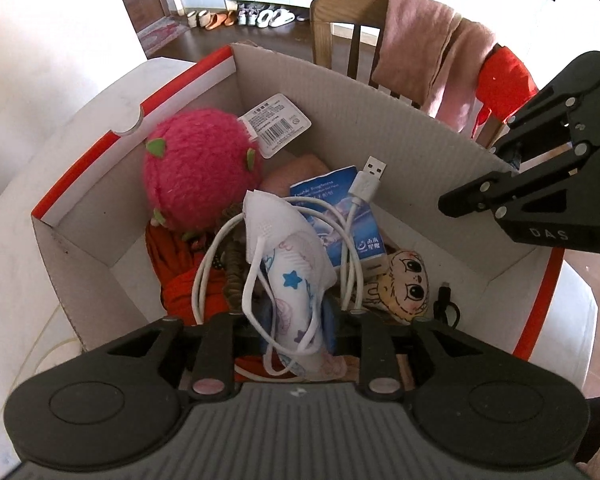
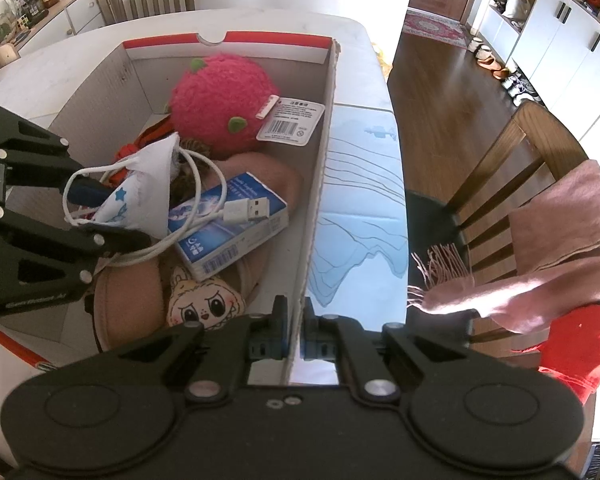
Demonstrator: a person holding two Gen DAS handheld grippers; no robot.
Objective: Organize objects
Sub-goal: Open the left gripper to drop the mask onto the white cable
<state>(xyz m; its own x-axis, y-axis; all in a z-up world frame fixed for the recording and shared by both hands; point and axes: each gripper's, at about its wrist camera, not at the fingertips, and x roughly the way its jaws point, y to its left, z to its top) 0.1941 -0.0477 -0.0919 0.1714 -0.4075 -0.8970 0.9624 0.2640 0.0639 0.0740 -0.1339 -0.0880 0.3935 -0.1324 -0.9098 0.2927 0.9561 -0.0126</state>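
Clutter fills the cardboard box point(image 1: 420, 152) on the white bench point(image 2: 260, 20): a pink plush fruit point(image 1: 200, 168) with a paper tag point(image 1: 278, 124) at the far end, a blue tissue pack point(image 1: 340, 216) in the middle, a small cartoon plush point(image 1: 400, 284) near the near wall, and orange cloth point(image 1: 180, 276) low on one side. A white USB cable point(image 1: 352, 232) loops over the tissue pack, its plug point(image 1: 370, 178) lying on top.

The left hand-held gripper point(image 1: 296, 320) is pinched closed on a folded face mask point(image 1: 288, 264) printed with a blue star, held above the heap with the ear loops hanging down. The cable loop passes beside and partly under the mask, so the two look entangled; whether they touch is unclear.

The right hand-held gripper point(image 2: 296, 328) is closed on the box's side wall point(image 2: 320, 184), one finger inside and one outside.

Only the right wrist view shows the tan padded item point(image 2: 256, 176) beneath the tissue pack, the light-blue patterned sheet point(image 2: 360, 200) on the bench beside the box, and the mask clamped between the left gripper's blue pads point(image 2: 86, 194). Only the left wrist view shows a small black cable point(image 1: 446, 304) against the near wall. Beyond the box stands a wooden chair point(image 1: 340, 32) draped with a pink scarf point(image 1: 428, 52) and a red garment point(image 1: 504, 80).
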